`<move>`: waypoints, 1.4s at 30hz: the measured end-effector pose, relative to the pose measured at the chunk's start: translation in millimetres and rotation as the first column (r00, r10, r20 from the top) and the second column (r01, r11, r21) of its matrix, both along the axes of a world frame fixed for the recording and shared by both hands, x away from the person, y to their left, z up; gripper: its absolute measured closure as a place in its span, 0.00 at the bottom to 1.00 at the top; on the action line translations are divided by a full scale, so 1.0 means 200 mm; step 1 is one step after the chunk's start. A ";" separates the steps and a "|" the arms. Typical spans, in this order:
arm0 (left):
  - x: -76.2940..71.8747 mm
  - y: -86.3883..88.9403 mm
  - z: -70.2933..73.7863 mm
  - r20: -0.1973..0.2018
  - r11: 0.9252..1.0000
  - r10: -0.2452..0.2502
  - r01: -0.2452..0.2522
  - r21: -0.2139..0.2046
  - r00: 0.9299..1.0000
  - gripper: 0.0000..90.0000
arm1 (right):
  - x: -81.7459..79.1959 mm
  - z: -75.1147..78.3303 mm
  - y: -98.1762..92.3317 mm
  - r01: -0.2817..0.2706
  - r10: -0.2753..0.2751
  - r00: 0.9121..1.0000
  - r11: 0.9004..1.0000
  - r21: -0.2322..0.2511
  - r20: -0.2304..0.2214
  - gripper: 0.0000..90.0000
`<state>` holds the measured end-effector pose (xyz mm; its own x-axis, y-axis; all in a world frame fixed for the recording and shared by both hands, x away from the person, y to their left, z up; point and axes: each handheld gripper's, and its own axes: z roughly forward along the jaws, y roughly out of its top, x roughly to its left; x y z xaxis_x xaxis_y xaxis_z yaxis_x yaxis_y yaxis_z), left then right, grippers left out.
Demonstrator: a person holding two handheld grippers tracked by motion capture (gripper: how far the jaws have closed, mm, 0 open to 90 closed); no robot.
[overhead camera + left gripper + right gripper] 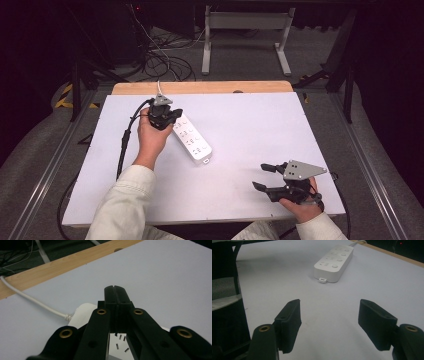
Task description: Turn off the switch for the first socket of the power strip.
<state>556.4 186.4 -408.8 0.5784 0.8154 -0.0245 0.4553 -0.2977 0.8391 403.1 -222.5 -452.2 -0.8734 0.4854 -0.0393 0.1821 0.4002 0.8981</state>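
White power strip (192, 139) lies flat on the white table (250, 130), left of centre. Long axis runs diagonally in the high view: the cord end is at the far left, the free end points near right, toward the person's right side. Socket face up. White cord (159, 88) leaves the far end and runs off over the wooden table edge (200, 87) at the back.

Left gripper (167, 116) sits over the strip's far, cord end, held in the left hand (150, 137); jaws pressed together with nothing between them. In the left gripper view the closed tips hang above the strip, sockets showing just beneath; contact cannot be told.

Right gripper (262, 176) is at the near right of the table, well apart from the strip, jaws spread wide and empty, tips pointing left. In the right gripper view the strip (334, 261) lies ahead between the two jaws, its short free end with a small tab (322, 280) facing the camera.
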 end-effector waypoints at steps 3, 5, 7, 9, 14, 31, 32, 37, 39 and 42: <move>-0.04 -0.01 0.03 0.024 1.000 0.005 -0.005 -0.022 1.000 0.72 | 0.00 0.00 0.00 0.002 -0.002 1.000 1.000 0.000 0.001 0.39; -0.06 -0.01 0.05 0.016 1.000 -0.004 0.004 -0.031 1.000 0.65 | 0.00 0.00 0.00 0.003 -0.003 1.000 1.000 -0.001 0.001 0.39; -0.08 0.00 0.08 -0.030 0.998 -0.003 0.002 -0.057 1.000 0.60 | 0.00 0.00 0.00 0.004 -0.004 1.000 1.000 0.000 0.002 0.39; -0.12 -0.01 0.10 -0.014 0.998 -0.023 0.022 -0.057 1.000 0.58 | 0.00 0.00 0.00 0.004 -0.004 1.000 1.000 -0.003 0.005 0.39; -0.24 -0.02 0.18 0.066 0.992 -0.116 0.119 -0.037 0.991 0.52 | 0.00 0.00 0.00 0.007 -0.007 1.000 1.000 -0.004 0.003 0.39; -0.59 0.04 0.21 0.180 0.975 -0.210 0.220 -0.035 0.961 0.24 | -0.01 0.01 0.00 0.010 -0.010 1.000 1.000 -0.004 0.010 0.39; -0.61 0.05 0.20 0.180 0.974 -0.208 0.221 -0.057 0.961 0.23 | -0.01 0.01 0.00 0.010 -0.010 1.000 1.000 -0.001 0.012 0.39; -0.69 0.10 0.15 0.188 0.966 -0.237 0.252 -0.060 0.953 0.20 | -0.01 0.01 0.00 0.014 -0.014 1.000 1.000 0.003 0.020 0.39; -0.72 0.12 0.13 0.185 0.957 -0.259 0.278 -0.084 0.948 0.19 | -0.01 0.01 0.01 0.013 -0.013 1.000 1.000 0.003 0.019 0.39; -0.76 0.16 0.10 0.180 0.948 -0.278 0.300 -0.108 0.944 0.17 | -0.01 0.01 0.01 0.012 -0.012 1.000 1.000 0.001 0.018 0.39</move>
